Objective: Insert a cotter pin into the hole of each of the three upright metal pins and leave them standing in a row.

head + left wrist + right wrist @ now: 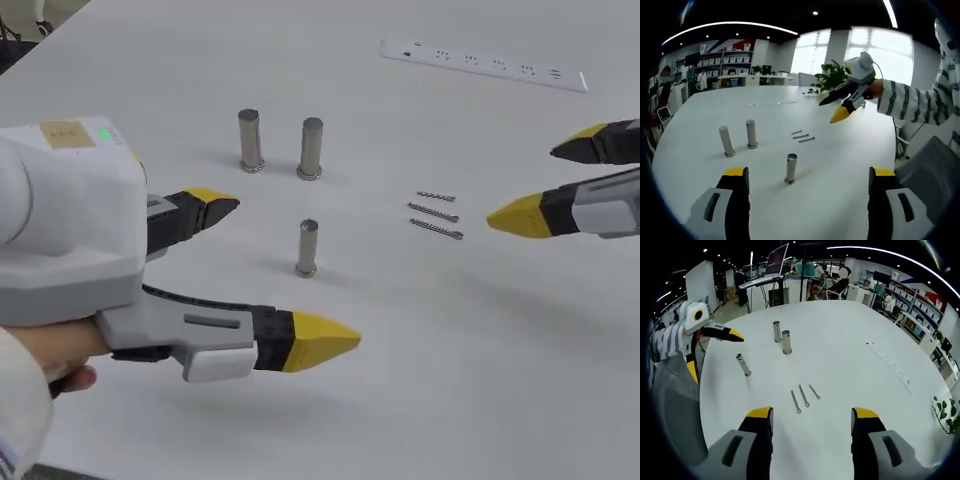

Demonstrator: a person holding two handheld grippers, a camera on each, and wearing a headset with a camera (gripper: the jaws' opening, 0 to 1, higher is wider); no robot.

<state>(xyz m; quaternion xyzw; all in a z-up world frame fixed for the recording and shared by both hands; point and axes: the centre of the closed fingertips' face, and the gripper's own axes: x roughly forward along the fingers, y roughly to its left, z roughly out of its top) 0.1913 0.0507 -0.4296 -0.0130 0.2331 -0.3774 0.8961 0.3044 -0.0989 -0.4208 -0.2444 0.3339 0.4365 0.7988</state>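
Three grey metal pins stand upright on the white table: two side by side at the back (249,141) (310,148) and one nearer (307,248). Three cotter pins (435,214) lie flat to their right, also seen as cotter pins (802,396) and cotter pins (802,136). My left gripper (283,272) is open at the left, its yellow tips either side of the near pin (790,168). My right gripper (540,180) hovers open at the right, just beyond the cotter pins, with nothing between its jaws.
A white power strip (485,63) lies flat at the far right of the table (420,380). A chair (927,170) stands at the table's edge. Desks, shelves and a plant lie beyond.
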